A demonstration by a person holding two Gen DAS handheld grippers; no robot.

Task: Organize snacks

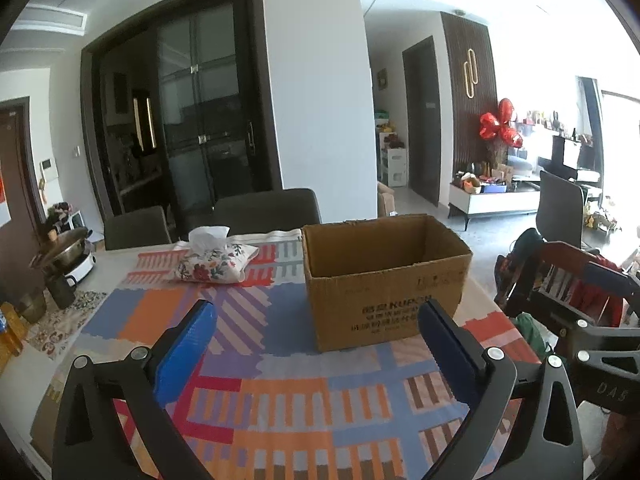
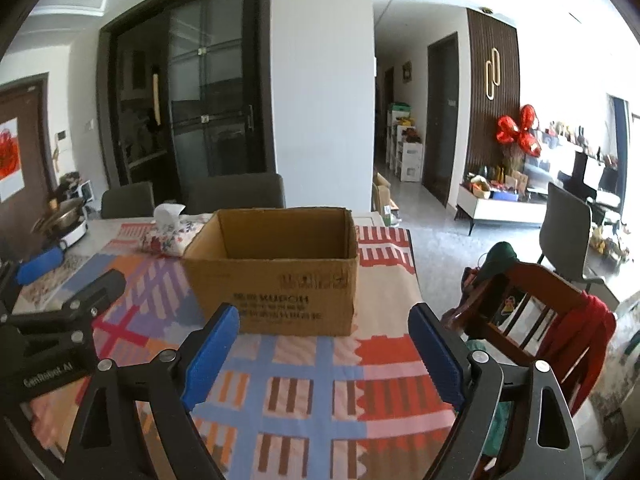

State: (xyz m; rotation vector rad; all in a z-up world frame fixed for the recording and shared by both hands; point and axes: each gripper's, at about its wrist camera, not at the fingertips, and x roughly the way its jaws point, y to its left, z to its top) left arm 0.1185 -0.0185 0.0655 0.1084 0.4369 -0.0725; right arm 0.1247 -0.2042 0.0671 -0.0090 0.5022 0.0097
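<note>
Both tongs are released and hold nothing: left tongs (image 1: pixel 316 328) and right tongs (image 2: pixel 324 332) hover over the patterned cloth (image 1: pixel 280 400) on the tabletop. The open box (image 2: pixel 276 276) stands straight ahead of both, toward the tabletop's far right corner, its long axis running across the view. It sits dead centre for the right tongs, slightly right of the left. No snacks are visible; the box interior appears empty.

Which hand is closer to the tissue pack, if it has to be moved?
Probably the left. The left hand-held gripper is open, with the tissue pack just ahead past its left finger. For the right hand-held gripper, the cardboard box partly blocks it.
</note>
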